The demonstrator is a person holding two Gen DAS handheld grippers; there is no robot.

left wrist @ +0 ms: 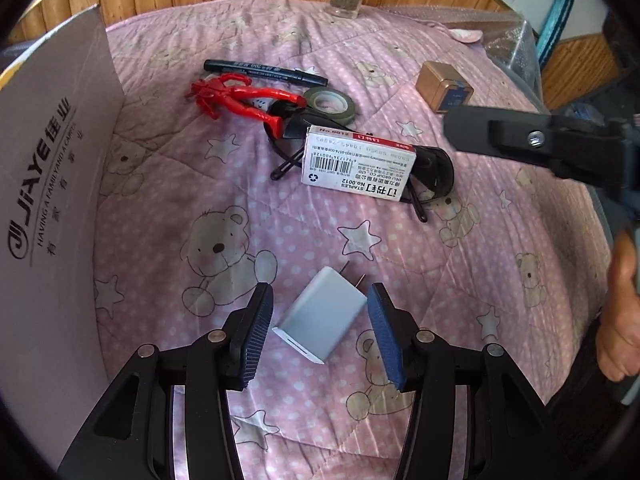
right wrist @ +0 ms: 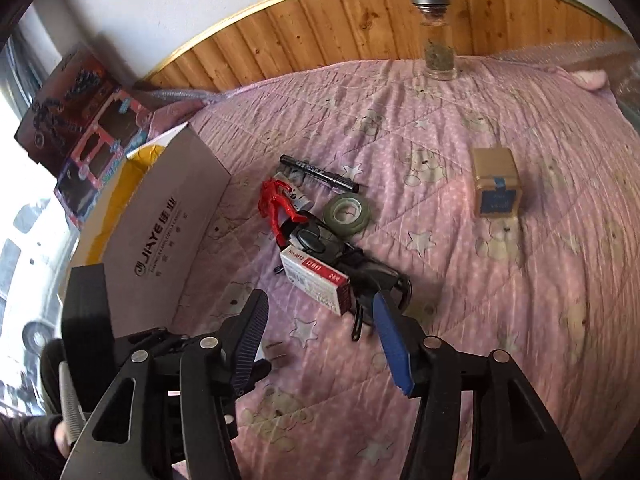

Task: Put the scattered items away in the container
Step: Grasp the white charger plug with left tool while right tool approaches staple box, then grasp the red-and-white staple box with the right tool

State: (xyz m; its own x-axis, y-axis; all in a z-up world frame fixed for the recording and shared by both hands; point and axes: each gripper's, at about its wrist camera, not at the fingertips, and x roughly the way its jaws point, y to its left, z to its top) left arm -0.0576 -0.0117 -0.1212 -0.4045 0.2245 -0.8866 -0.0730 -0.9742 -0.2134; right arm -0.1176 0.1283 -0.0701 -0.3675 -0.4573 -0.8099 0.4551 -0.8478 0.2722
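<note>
**Left gripper lined up on the charger, box waiting at the side**

The left gripper [left wrist: 320,332] hangs low over the pink bear-print quilt [left wrist: 400,280] with its blue pads spread wide, one on each side of the white plug-in charger [left wrist: 320,318]. The pads do not touch it yet. The charger lies flat with its prongs pointing away from the camera, so its two broad faces sit towards the pads, which looks like the reason for this approach angle: closing here should catch the widest, flattest sides.

The right gripper [right wrist: 320,336] is also spread and holds nothing. It hovers near the middle heap, its right pad just over the black sunglasses [right wrist: 384,276], probably ready for the next pick.

The rest of the scatter lies together farther up the bed: a staples box [left wrist: 358,164] resting on the sunglasses, a red figure [left wrist: 240,98], a black marker [left wrist: 264,72] and a roll of green tape [left wrist: 330,104]. A gold tin [left wrist: 442,86] sits well apart to the right.

The cardboard box [left wrist: 52,184] (printed JIAYE) stands at the left edge of the bed, close to the charger, so the carry should be short. Its inside shows yellow in the right wrist view; whether anything is in it cannot be told. A glass jar [right wrist: 438,40] stands by the wooden headboard.
</note>
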